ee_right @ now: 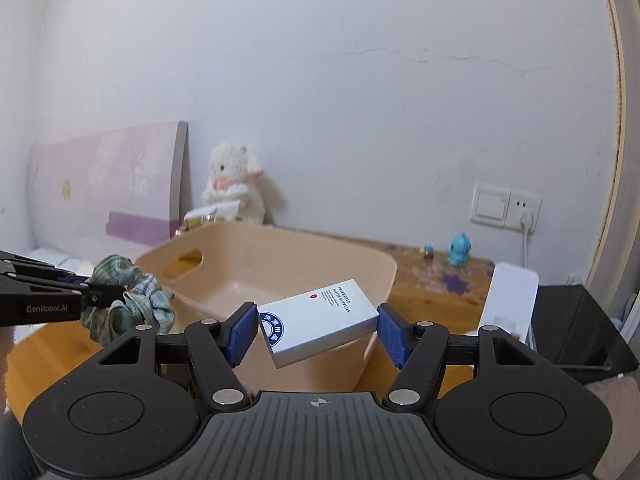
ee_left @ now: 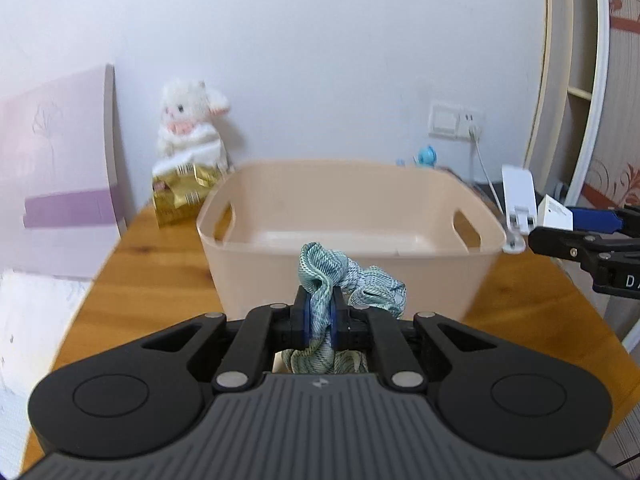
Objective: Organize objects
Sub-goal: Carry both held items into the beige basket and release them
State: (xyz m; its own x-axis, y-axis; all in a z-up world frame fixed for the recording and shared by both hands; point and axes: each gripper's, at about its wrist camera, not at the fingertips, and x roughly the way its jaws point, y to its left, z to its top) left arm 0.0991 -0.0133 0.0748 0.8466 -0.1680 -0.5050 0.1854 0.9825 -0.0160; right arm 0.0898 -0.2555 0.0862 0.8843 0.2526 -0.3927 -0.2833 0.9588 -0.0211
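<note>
A beige plastic bin (ee_left: 352,276) with handle cutouts stands on the wooden table; it also shows in the right wrist view (ee_right: 280,260). My left gripper (ee_left: 320,316) is shut on a crumpled green-and-white checked cloth (ee_left: 344,280), held in front of the bin's near wall; the cloth also shows in the right wrist view (ee_right: 128,296). My right gripper (ee_right: 316,330) holds a small white box with blue print (ee_right: 320,320) between its blue pads, tilted, over the bin's near right corner. The box shows at the right edge of the left wrist view (ee_left: 554,212).
A white plush toy (ee_left: 192,120) and a gold packet (ee_left: 180,194) sit at the table's back left. A pink headboard panel (ee_left: 60,168) leans at left. A white charger (ee_left: 518,200), a blue figurine (ee_right: 460,250) and a wall socket (ee_right: 506,206) are at right. A black bag (ee_right: 576,332) lies far right.
</note>
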